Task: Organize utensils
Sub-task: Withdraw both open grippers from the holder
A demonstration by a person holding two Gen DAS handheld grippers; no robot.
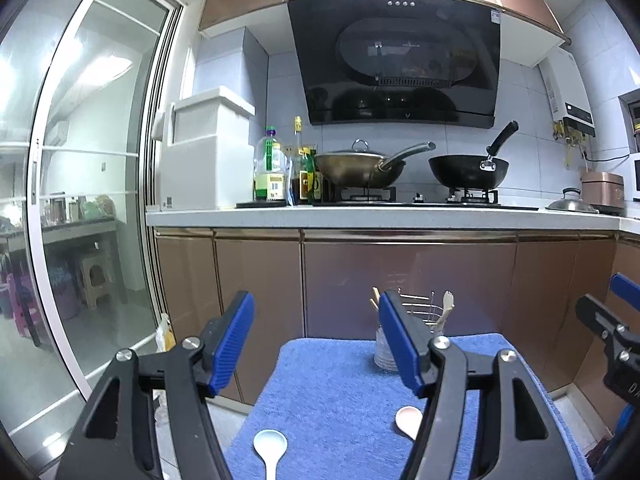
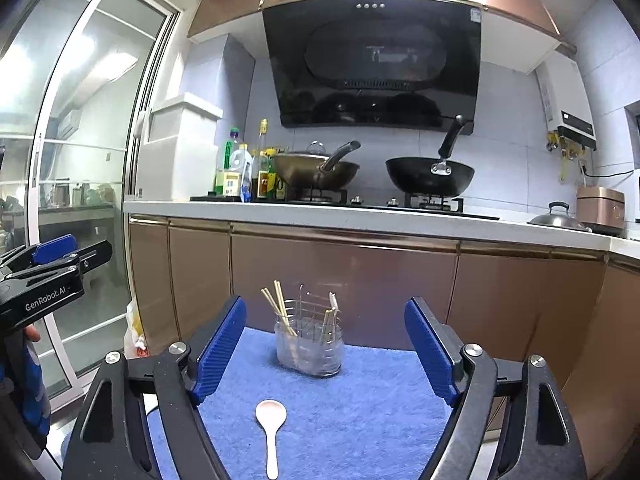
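Right wrist view: a white spoon (image 2: 271, 414) lies loose on the blue towel (image 2: 360, 392), at 6 o'clock from the holder (image 2: 310, 346), which already has chopsticks (image 2: 278, 306) and a few utensils standing in it. Left wrist view shows a second, pinkish spoon (image 1: 409, 420) also lying out. Both spoons are left to stow, so the job looks partly done. Right claw (image 2: 326, 354) and left claw (image 1: 316, 344) are released, grasping nothing.
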